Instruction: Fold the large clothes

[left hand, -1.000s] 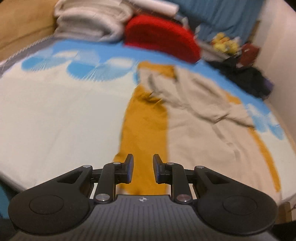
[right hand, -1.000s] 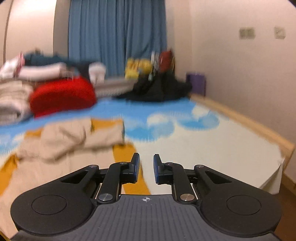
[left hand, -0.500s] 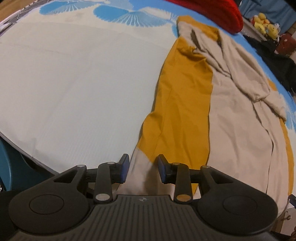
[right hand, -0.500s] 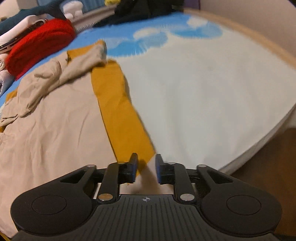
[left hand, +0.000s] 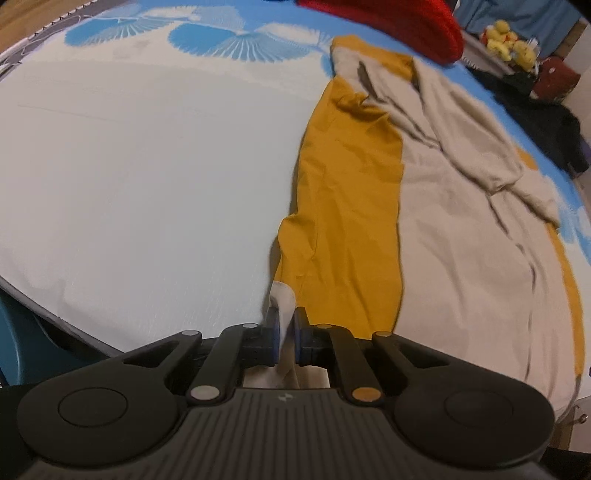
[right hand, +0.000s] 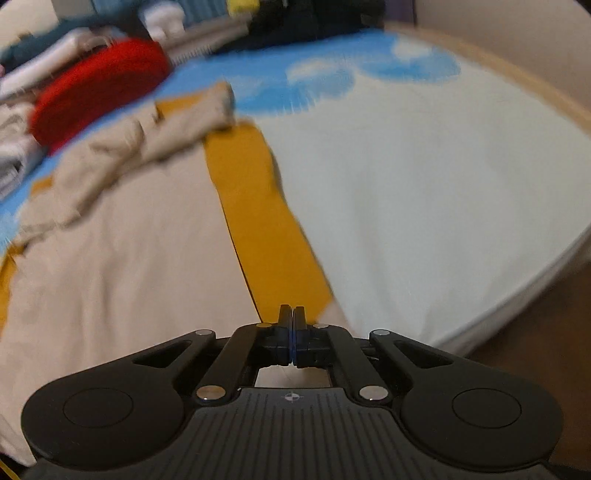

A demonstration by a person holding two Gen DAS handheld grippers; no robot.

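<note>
Beige-and-mustard garment [left hand: 461, 229], large, spread lengthwise on a bed; one sleeve folded across its upper part.

Left gripper [left hand: 284, 328]: jaws narrowed to a slim gap, a fold of pale hem cloth pinched between the blue pads [left hand: 274, 332]. The hold is at the garment's near corner, where the mustard side panel ends.

Right gripper [right hand: 291, 325]: jaws pressed together, no gap visible, sitting on the opposite near corner at the foot of the other mustard strip. Whether cloth is caught between them cannot be told from this view.

Left wrist view only: yellow soft toys [left hand: 511, 37], a dark heap of clothing [left hand: 535, 110] at the far right, a teal object [left hand: 33, 339] below the mattress edge.

Right wrist view only: stacked folded linens [right hand: 22, 147] at far left, wooden bed frame [right hand: 517, 77], brown floor [right hand: 535, 350]; heavily blurred.

Both views: red knitted item [left hand: 399, 22] beyond the garment.

Surface: bed sheet [left hand: 129, 166], white with blue fan-like motifs toward the far end.
</note>
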